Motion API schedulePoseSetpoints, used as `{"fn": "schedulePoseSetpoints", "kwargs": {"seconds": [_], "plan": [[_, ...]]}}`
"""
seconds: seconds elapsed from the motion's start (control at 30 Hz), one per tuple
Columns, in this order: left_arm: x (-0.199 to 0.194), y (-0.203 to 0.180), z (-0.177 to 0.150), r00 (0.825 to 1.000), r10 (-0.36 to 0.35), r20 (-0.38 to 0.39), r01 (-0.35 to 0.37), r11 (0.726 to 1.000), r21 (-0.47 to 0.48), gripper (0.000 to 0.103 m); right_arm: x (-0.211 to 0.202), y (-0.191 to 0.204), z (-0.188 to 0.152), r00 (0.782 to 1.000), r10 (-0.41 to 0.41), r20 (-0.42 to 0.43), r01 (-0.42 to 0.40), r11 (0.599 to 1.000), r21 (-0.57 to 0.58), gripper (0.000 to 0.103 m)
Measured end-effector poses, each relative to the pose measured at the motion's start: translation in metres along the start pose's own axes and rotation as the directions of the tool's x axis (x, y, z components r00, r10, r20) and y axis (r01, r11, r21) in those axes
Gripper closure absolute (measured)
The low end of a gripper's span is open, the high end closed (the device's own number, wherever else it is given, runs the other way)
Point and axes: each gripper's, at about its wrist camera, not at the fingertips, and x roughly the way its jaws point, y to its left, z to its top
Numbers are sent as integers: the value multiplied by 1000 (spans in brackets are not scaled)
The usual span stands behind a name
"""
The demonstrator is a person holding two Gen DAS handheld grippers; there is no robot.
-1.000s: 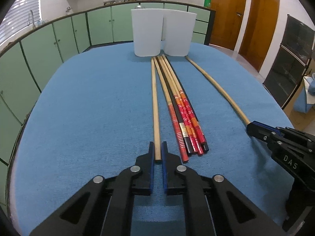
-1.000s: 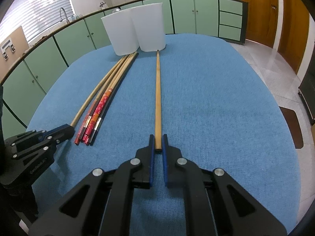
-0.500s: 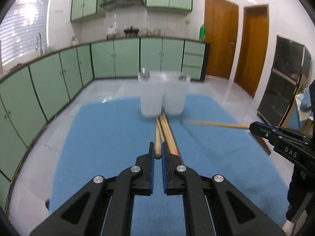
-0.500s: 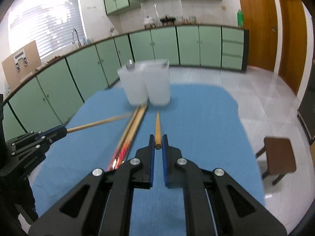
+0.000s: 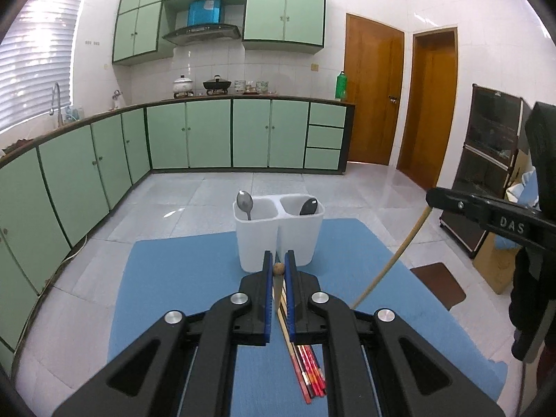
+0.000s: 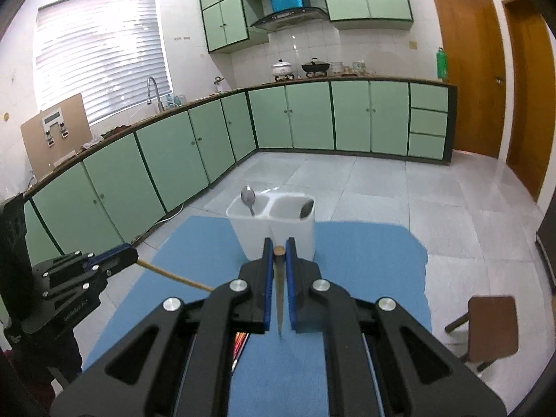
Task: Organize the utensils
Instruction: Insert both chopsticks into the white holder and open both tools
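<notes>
My left gripper (image 5: 279,269) is shut on the end of a plain wooden chopstick (image 5: 279,269), lifted so it hangs down toward the blue table. My right gripper (image 6: 279,251) is shut on a second wooden chopstick (image 6: 279,252), held the same way; it also shows in the left wrist view (image 5: 392,260). A white two-compartment holder (image 5: 278,232) stands just ahead at the table's far edge, with a metal spoon (image 5: 245,203) in its left cup and a dark spoon (image 5: 308,206) in its right. Several red-patterned chopsticks (image 5: 311,371) lie on the cloth below.
The blue tablecloth (image 5: 180,278) covers the table, whose far edge lies just behind the holder. A brown stool (image 6: 486,326) stands on the floor to the right. Green cabinets line the far walls.
Both grippers have lifted and tilted up, each raising its wooden chopstick off the table from flat to steeply hanging. The holder's open tops and spoons have come into view.
</notes>
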Motion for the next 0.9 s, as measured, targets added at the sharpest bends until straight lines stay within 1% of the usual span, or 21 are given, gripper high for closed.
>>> {"fn": "schedulePoseSetpoints", "kwargs": {"seconds": [0.17, 0.33, 0.43, 0.5, 0.57, 0.67, 0.77, 0.83, 0.9], "plan": [[-4, 4, 17, 999, -3, 37, 3, 1000, -7, 97, 2, -7, 30, 999, 25, 22, -25, 1000, 8, 97], [-14, 8, 48, 995, -9, 104, 9, 1000, -1, 97, -3, -11, 70, 995, 43, 88, -44, 999, 11, 97], [-21, 10, 74, 985, -3, 171, 3, 1000, 3, 97, -5, -12, 99, 989, 31, 143, -30, 1000, -7, 97], [-21, 10, 90, 978, -1, 208, 1, 1000, 4, 97, -2, -12, 113, 986, 23, 164, -21, 1000, -11, 97], [-14, 10, 104, 974, -1, 227, 0, 1000, 5, 97, 8, -13, 128, 983, 10, 181, -8, 1000, -14, 97], [7, 10, 118, 975, 1, 224, -3, 1000, 6, 97, 29, -18, 138, 982, -12, 188, 15, 1000, -13, 97], [36, 13, 121, 981, 11, 193, -12, 1000, 4, 97, 57, -22, 138, 986, -23, 164, 25, 1000, -9, 97], [58, 16, 118, 988, 12, 154, -12, 1000, 0, 97, 80, -24, 134, 991, -47, 128, 50, 999, -19, 97], [79, 20, 114, 993, 10, 116, -9, 1000, -6, 97, 97, -25, 129, 994, -43, 98, 46, 999, -24, 97]]}}
